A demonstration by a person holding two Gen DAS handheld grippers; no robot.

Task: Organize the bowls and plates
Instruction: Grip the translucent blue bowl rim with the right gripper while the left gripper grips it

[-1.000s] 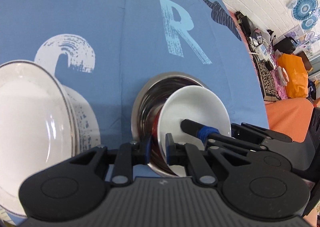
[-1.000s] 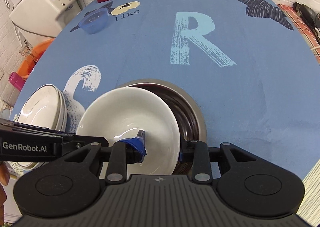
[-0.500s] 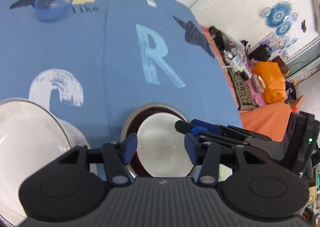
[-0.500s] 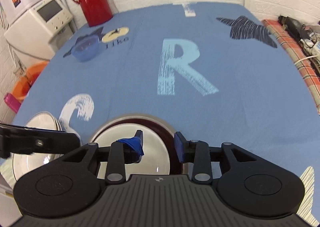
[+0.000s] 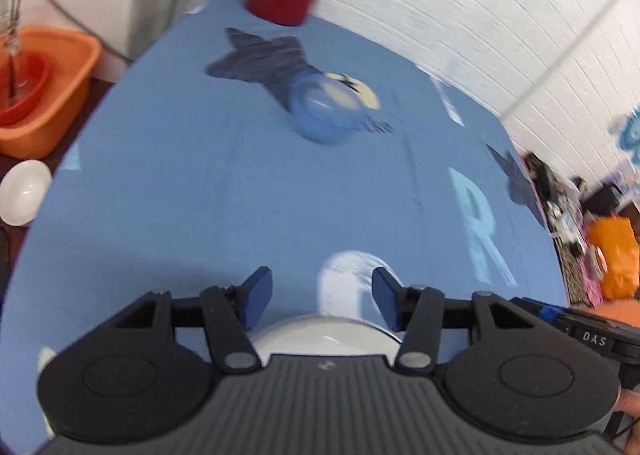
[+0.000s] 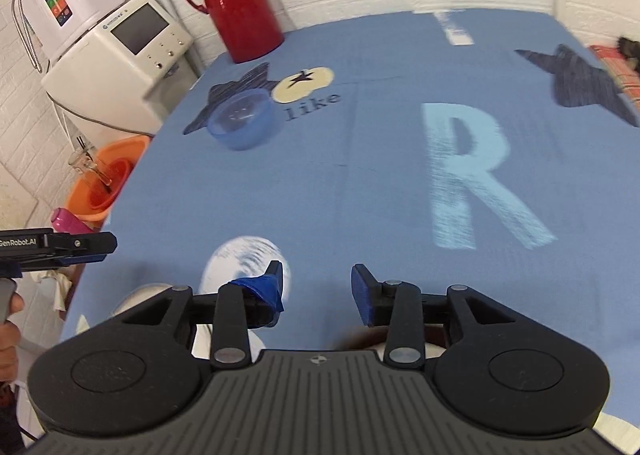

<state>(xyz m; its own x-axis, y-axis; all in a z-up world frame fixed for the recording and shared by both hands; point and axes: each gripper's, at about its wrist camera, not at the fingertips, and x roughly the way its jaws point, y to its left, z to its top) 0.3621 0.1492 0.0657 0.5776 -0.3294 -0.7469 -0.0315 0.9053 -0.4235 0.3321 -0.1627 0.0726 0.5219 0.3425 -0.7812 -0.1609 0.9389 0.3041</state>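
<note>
Both the left gripper (image 5: 320, 297) and the right gripper (image 6: 318, 289) are released, holding nothing. The blue bowl (image 6: 241, 120) stands far ahead near the table's back-left corner, a little nearer the left gripper.

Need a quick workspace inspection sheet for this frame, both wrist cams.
Surface: blue printed tablecloth, mostly bare.
Job's things: blue bowl upright at far left; white plates just below the left gripper.
Clutter: red jug at the far edge.
Grippers: left gripper open, holding nothing; right gripper open, holding nothing.
Cables: grey cord by the white appliance.
Surroundings: orange basin and a small white bowl off the table's left side; white brick wall.
</note>
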